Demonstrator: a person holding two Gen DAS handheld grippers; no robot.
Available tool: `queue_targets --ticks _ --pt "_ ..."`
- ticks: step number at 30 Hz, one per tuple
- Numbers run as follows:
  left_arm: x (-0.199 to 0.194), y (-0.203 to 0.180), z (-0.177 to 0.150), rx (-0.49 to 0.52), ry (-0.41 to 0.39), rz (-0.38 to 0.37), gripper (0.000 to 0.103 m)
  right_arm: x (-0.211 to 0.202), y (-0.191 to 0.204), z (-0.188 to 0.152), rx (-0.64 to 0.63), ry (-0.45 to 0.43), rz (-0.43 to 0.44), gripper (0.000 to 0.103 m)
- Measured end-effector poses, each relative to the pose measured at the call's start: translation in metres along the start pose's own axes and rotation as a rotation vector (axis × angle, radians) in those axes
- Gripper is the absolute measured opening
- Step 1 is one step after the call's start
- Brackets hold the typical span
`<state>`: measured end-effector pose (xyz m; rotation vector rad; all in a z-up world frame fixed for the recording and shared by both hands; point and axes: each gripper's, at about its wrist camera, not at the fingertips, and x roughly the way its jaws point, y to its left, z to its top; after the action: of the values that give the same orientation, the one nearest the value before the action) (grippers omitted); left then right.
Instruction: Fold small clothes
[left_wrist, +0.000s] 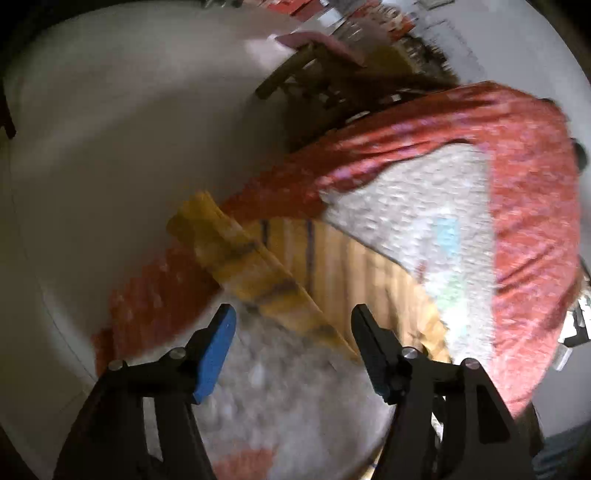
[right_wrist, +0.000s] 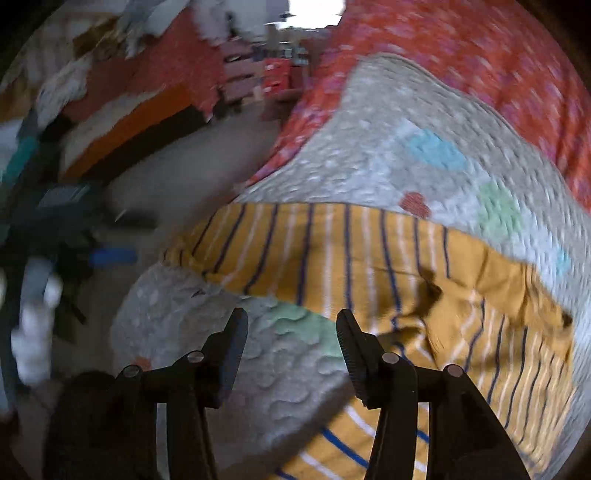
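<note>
Striped garment (right_wrist: 369, 254) spread mid-frame on grey quilt (right_wrist: 369, 147), red sheet (right_wrist: 480, 55) at upper right, left gripper (left_wrist: 293, 317) fingers apart, empty, right gripper (right_wrist: 291, 325) fingers apart, empty

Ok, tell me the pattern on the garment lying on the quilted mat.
Mustard-yellow cloth garment with thin navy and white stripes; clearest in the right wrist view.
</note>
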<state>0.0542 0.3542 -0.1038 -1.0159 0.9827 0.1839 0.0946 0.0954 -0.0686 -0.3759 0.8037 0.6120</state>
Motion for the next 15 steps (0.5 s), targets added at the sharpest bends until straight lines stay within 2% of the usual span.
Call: queue_targets --ticks 4,6,8,9,10,11,12,13,14,15 --pt "0.038 0.003 0.024 -0.009 0.082 0.076 0.064 0.022 0.039 0.006 -0.153 -0.004 -0.022 0.054" --pt "0.052 0.008 0.029 -0.045 0.135 0.077 0.063 0.034 0.056 0.011 -0.224 -0.018 -0.032 0.054" --pt "0.058 0.013 0.03 -0.065 0.146 0.061 0.063 0.048 0.07 0.016 -0.287 -0.018 -0.048 0.054" --pt "0.058 0.015 0.03 -0.07 0.141 0.057 0.053 0.056 0.077 0.017 -0.312 -0.012 -0.048 0.054" --pt "0.056 0.017 0.03 -0.074 0.131 0.06 0.039 0.064 0.083 0.018 -0.337 -0.002 -0.052 0.054" --pt "0.055 0.02 0.03 -0.078 0.124 0.061 0.032 0.068 0.087 0.018 -0.349 0.005 -0.055 0.054" --pt "0.052 0.024 0.031 -0.092 0.115 0.047 0.021 0.075 0.089 0.019 -0.356 0.021 -0.057 0.047" --pt "0.048 0.03 0.033 -0.118 0.103 0.013 0.017 0.078 0.089 0.02 -0.347 0.029 -0.055 0.018" --pt "0.043 0.034 0.033 -0.138 0.091 -0.016 0.017 0.08 0.087 0.021 -0.321 0.04 -0.047 0.008" --pt "0.037 0.036 0.034 -0.153 0.075 -0.047 0.016 0.079 0.083 0.024 -0.276 0.036 -0.032 0.007"
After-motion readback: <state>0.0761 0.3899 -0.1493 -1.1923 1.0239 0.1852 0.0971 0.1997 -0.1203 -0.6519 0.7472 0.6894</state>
